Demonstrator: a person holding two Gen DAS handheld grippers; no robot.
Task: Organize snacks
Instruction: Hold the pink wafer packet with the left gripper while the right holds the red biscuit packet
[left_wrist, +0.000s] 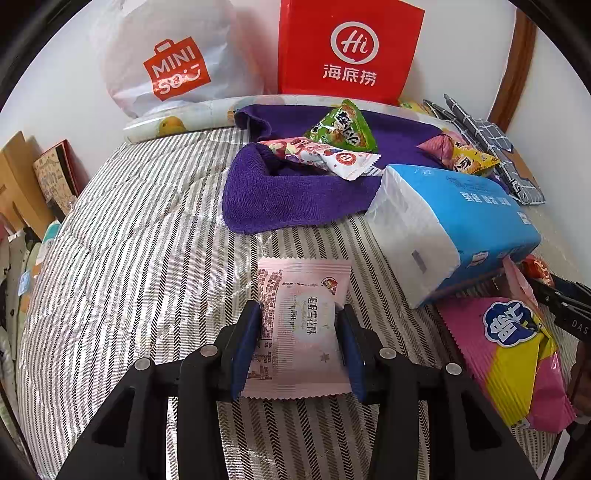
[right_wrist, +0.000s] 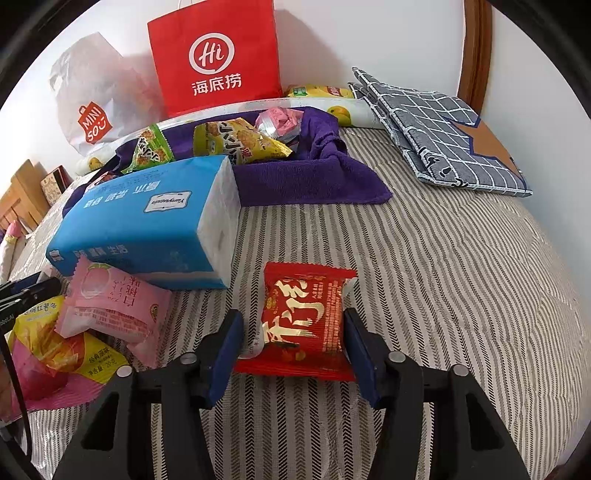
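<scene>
My left gripper is shut on a pale pink snack packet, its blue pads pressing both long sides just above the striped bedspread. A red snack packet lies on the bedspread between the pads of my right gripper. The right pad touches the packet, while a strip of cloth shows beside the left pad, so this gripper is open. More snacks lie around: a green bag, a yellow bag, a pink peach packet and a pink-and-yellow chip bag.
A blue tissue pack lies between the two grippers, partly on a crumpled purple towel. A red paper bag and a white Miniso bag stand against the wall. Folded grey checked cloth lies at the far right.
</scene>
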